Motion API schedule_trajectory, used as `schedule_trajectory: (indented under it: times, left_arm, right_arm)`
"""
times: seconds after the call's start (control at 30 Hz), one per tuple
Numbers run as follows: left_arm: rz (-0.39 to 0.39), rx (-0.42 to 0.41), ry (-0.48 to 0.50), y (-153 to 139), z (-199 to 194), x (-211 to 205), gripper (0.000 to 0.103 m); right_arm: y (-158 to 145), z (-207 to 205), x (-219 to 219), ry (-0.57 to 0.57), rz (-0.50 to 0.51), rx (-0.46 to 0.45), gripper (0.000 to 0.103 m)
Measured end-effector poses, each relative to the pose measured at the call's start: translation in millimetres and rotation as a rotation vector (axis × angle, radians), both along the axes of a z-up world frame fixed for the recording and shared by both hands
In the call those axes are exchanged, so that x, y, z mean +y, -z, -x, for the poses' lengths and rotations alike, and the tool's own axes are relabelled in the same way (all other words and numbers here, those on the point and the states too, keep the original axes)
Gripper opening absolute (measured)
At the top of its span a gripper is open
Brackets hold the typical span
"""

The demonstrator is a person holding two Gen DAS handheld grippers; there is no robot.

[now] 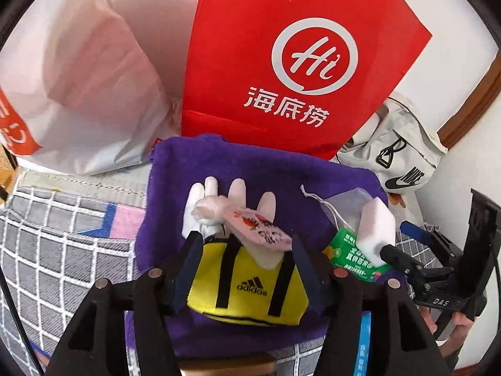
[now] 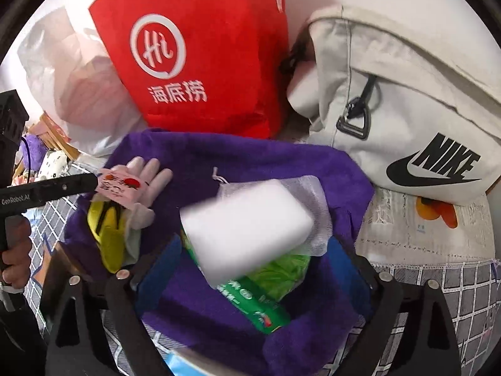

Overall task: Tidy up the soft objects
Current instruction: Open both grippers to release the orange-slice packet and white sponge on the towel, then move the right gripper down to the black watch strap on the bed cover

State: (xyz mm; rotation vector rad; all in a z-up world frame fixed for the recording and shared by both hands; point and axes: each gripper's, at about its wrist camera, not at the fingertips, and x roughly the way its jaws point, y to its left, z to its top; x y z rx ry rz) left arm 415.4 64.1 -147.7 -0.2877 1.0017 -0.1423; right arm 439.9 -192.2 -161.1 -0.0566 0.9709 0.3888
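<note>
On the purple towel (image 1: 250,169) lie a white glove (image 1: 219,200), a yellow Adidas pouch (image 1: 250,285) and a pink printed sock (image 1: 250,225), which sits between the left tool's (image 1: 242,244) parted fingers, unpinched. The right tool (image 2: 250,263) stands wide, a blurred white sponge (image 2: 247,228) loose between its fingers above a green packet (image 2: 263,300).

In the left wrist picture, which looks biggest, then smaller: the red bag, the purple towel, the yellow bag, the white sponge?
1. red bag
2. purple towel, partly covered, so it could rival the red bag
3. yellow bag
4. white sponge, smallest
</note>
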Motion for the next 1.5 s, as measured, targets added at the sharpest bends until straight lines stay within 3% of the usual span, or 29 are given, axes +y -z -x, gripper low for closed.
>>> schedule_trajectory:
  times: [0.27, 0.47, 0.53, 0.67, 0.87, 1.13, 1.37, 1.5]
  left_arm:
    - [-0.023, -0.045, -0.003, -27.1, 39.8, 6.6, 0.057]
    - [-0.043, -0.071, -0.001, -41.7, 77.0, 6.5, 0.057]
    - [-0.058, -0.083, -0.005, -46.7, 91.9, 7.2, 0.057]
    - [-0.096, -0.105, -0.017, -54.6, 116.9, 5.6, 0.057]
    - [-0.101, -0.128, 0.011, -61.3, 151.1, 2.3, 0.057]
    - [-0.078, -0.127, -0.023, -55.0, 190.0, 11.1, 0.057]
    - [-0.055, -0.093, -0.015, -30.4, 215.0, 12.5, 0.057]
    - [-0.06, -0.079, -0.002, -20.2, 221.5, 13.4, 0.057]
  right_arm:
    - [-26.3, 43.4, 9.6, -0.003, -0.013, -0.055, 0.095]
    - [-44.9, 92.4, 9.0, -0.008, -0.089, -0.082, 0.094]
    - [-49.7, 111.9, 9.8, -0.008, -0.104, -0.091, 0.092]
    - [-54.6, 144.1, 11.8, -0.006, -0.102, -0.105, 0.077]
    - [-54.3, 189.3, 11.5, 0.0, -0.106, -0.104, 0.074]
    - [-35.0, 249.5, 23.6, -0.085, -0.055, -0.083, 0.062]
    - [13.0, 279.6, 32.8, -0.135, -0.014, -0.01, 0.049]
    - [35.0, 282.1, 35.3, -0.155, 0.019, 0.011, 0.049]
